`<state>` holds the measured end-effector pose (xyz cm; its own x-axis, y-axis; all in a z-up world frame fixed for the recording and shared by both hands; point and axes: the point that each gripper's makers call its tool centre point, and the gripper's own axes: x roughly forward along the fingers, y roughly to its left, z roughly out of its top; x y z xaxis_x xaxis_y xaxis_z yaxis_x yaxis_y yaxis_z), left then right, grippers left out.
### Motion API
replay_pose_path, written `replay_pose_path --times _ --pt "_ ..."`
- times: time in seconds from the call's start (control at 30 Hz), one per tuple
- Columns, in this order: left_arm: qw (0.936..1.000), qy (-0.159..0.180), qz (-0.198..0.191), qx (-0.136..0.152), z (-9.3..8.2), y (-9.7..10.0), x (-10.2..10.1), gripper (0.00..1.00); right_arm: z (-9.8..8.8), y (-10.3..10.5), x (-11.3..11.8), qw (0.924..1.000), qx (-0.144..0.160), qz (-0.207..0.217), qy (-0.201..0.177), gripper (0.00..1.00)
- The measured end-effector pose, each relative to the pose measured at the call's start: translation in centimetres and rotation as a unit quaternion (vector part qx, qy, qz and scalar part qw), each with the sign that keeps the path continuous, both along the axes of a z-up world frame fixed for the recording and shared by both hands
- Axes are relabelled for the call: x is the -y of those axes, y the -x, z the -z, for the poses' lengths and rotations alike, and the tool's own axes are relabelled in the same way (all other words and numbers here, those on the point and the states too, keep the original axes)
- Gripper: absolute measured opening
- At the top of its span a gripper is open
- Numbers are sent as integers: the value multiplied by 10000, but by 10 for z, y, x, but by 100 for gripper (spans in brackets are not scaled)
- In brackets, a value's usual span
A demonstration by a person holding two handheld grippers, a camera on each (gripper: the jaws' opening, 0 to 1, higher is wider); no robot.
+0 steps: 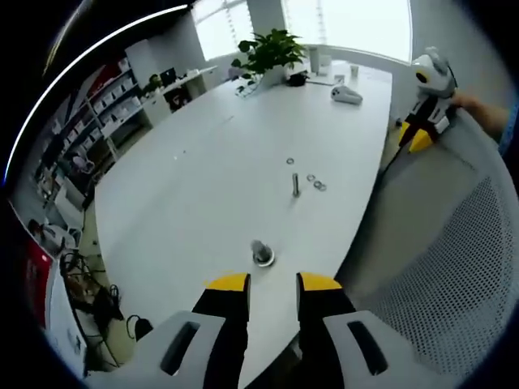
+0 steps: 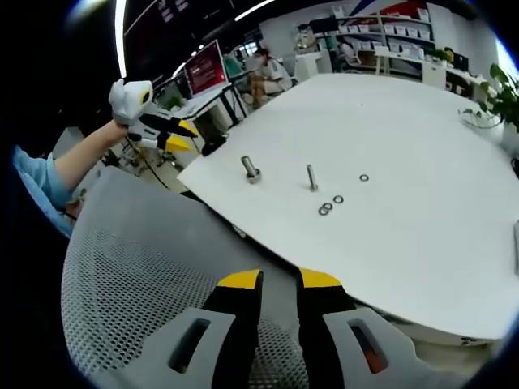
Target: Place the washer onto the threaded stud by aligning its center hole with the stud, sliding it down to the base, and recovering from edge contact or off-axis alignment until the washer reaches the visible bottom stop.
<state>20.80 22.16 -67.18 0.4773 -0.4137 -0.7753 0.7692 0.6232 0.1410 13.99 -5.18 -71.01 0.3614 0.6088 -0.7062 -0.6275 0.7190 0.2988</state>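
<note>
A thin threaded stud (image 1: 295, 185) (image 2: 311, 177) stands upright on the white table (image 1: 219, 162) (image 2: 422, 186). A single washer (image 1: 289, 160) (image 2: 364, 177) lies flat beyond it, and two more washers (image 1: 316, 183) (image 2: 329, 205) lie beside it. A short bolt (image 1: 262, 253) (image 2: 250, 169) stands head-down near the table's edge. My left gripper (image 1: 273, 284) (image 2: 162, 121) hovers open just off that edge, with nothing between its jaws. My right gripper (image 2: 280, 281) (image 1: 423, 105) is open over a chair back, away from the table, and holds nothing.
A grey mesh chair back (image 1: 454, 267) (image 2: 138, 275) stands between the right gripper and the table. A potted plant (image 1: 268, 53) and a small white device (image 1: 346, 95) sit at the far end. Shelves (image 1: 105, 105) and a red screen (image 2: 207, 69) line the room.
</note>
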Motion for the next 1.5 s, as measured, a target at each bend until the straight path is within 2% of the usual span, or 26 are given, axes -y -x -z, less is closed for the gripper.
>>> replay_pose_path --times 0.13,0.23,0.4,0.47,0.53,0.7,0.8,0.83,0.93,1.0,1.1,1.2,1.23,1.27,1.3,1.33,1.4,1.43,1.5 --pt "9985 435 -312 125 -11 7 2 20 -1 0 0 10000 9 32 -33 19" --pt "9942 885 -579 201 -18 11 8 20 -1 0 0 10000 15 63 -41 19" --pt "9891 1236 -768 233 -20 21 17 20 -1 0 1 9999 19 114 -56 19" --pt "9825 1583 -943 258 -24 23 24 20 -1 0 1 9999 28 133 -62 19" --pt "9787 1782 -988 264 -25 25 29 20 -1 0 1 9999 11 150 -49 20" --pt "9691 2082 -1292 277 -20 26 28 20 1 1 2 9999 -54 146 -1 20" --pt "9609 2310 -1519 142 -19 27 30 18 2 2 1 9999 -77 38 68 20" --pt "9614 2281 -1533 151 -19 27 29 17 3 2 0 9999 -81 -40 98 20" --pt "9619 2211 -1556 418 -23 27 28 16 5 5 0 9997 -121 -126 160 20" --pt "9572 2356 -1638 377 -25 30 31 14 5 4 1 9997 -126 -113 202 20" --pt "9586 2277 -1650 455 -23 28 29 13 5 3 2 9997 -95 -55 213 20" --pt "9570 2284 -1745 382 -17 23 27 13 3 2 1 9997 -47 -127 185 20" --pt "9577 2252 -1749 392 -16 24 28 13 2 1 1 9997 3 -150 189 20" --pt "9644 1915 -1748 526 -12 22 21 13 2 1 1 9997 9 -148 196 20" --pt "9671 1736 -1740 661 -12 21 18 11 2 2 0 9996 -1 -204 208 20" --pt "9652 1851 -1687 759 -17 20 20 9 2 3 0 9995 -5 -244 210 21" --pt "9615 2027 -1768 555 -14 22 21 9 0 3 -2 9991 56 -370 180 22" --pt "9623 1998 -1776 506 -11 22 20 9 -6 0 -5 9987 209 -457 39 23" --pt "9624 1930 -1828 569 -11 22 18 8 -16 -7 -7 9982 383 -402 -224 24"
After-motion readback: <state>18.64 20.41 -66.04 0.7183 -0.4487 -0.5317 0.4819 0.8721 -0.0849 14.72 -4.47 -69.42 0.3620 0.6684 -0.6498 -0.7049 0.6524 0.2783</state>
